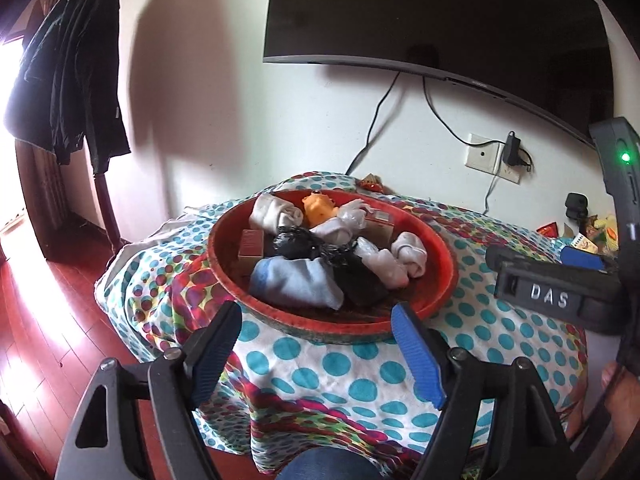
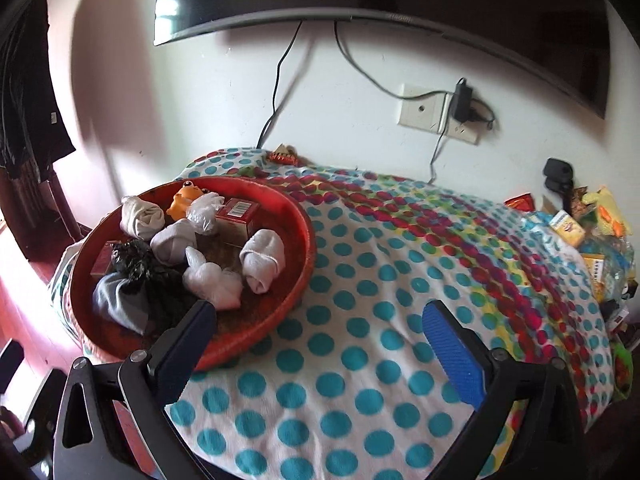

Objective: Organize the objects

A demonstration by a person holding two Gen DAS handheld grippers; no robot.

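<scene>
A red round basin [image 1: 440, 280] [image 2: 298, 248] sits on a table under a polka-dot cloth [image 1: 332, 368] [image 2: 360, 320]. It holds rolled white socks [image 1: 408, 256] [image 2: 262, 258], a grey-blue sock [image 1: 296, 280] [image 2: 120, 300], a black plastic bag [image 1: 296, 242] [image 2: 132, 264], clear bags, an orange toy [image 1: 318, 208] [image 2: 185, 199] and small red-brown boxes [image 1: 250, 246] [image 2: 238, 214]. My left gripper [image 1: 318, 350] is open and empty, just before the basin's near rim. My right gripper [image 2: 320, 344] is open and empty, over the cloth at the basin's right; its body shows in the left wrist view [image 1: 560, 288].
A television [image 1: 440, 12] hangs on the wall above a socket plate [image 2: 440, 114] with a plugged charger and cables. Snack packets and boxes [image 2: 592, 232] crowd the table's right end. A dark coat [image 1: 68, 80] hangs on a stand at left, over red wood floor.
</scene>
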